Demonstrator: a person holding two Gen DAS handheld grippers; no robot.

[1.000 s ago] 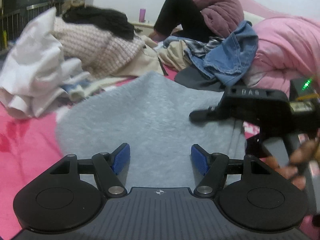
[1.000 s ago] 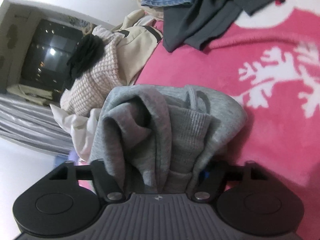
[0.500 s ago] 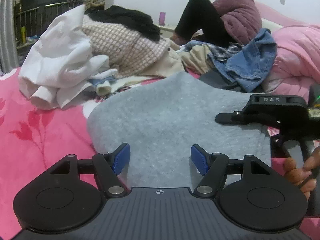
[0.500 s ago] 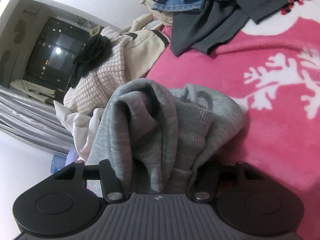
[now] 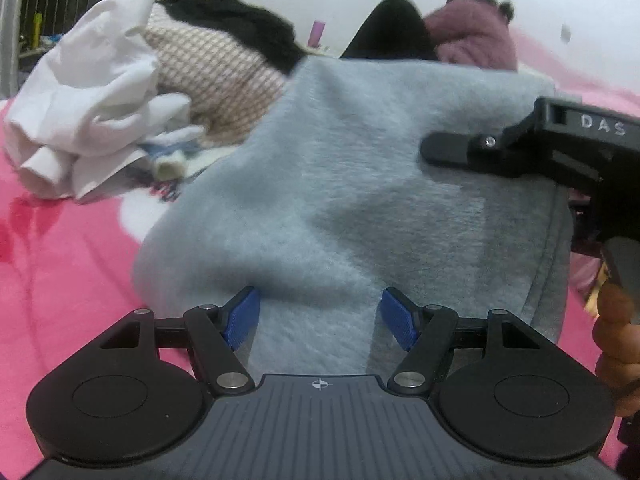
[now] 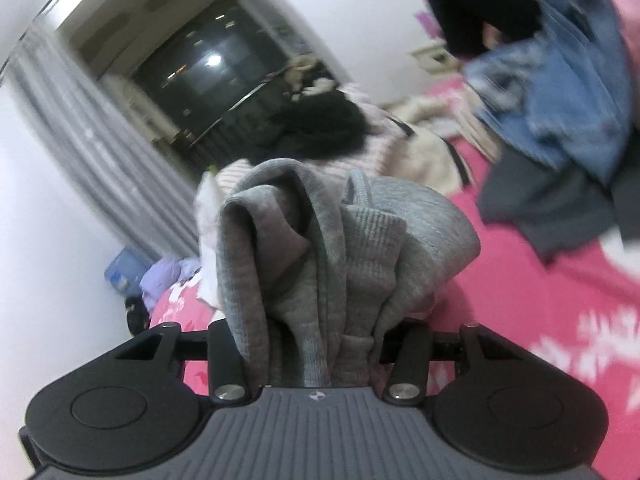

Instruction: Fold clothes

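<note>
The right claw is closing its jaws on a thick bunch of the grey sweatshirt, with ribbed cuff or hem fabric and several folds packed between the fingers, so the pads are already pressing cloth. In the left wrist view this same right claw is appearing at the right edge, its black finger lying along the upper right part of the sweatshirt, and a hand is wrapping the handle below it. The left claw is standing with its blue pads apart; the grey fleece is running between and under them, but whether they are actually pinching it is unclear, since gaps are showing beside each pad. The sweatshirt is lying on the pink bed cover, its near edge at the left claw and its far part raised up toward the right claw, so the cloth is stretching away from the left claw and to the right. The right claw is therefore the one carrying the garment, and the fold probably depends on bringing that raised end across toward the left claw's side. A white garment and a checked knit are piled well to the left, clear of the sweatshirt's path.
</note>
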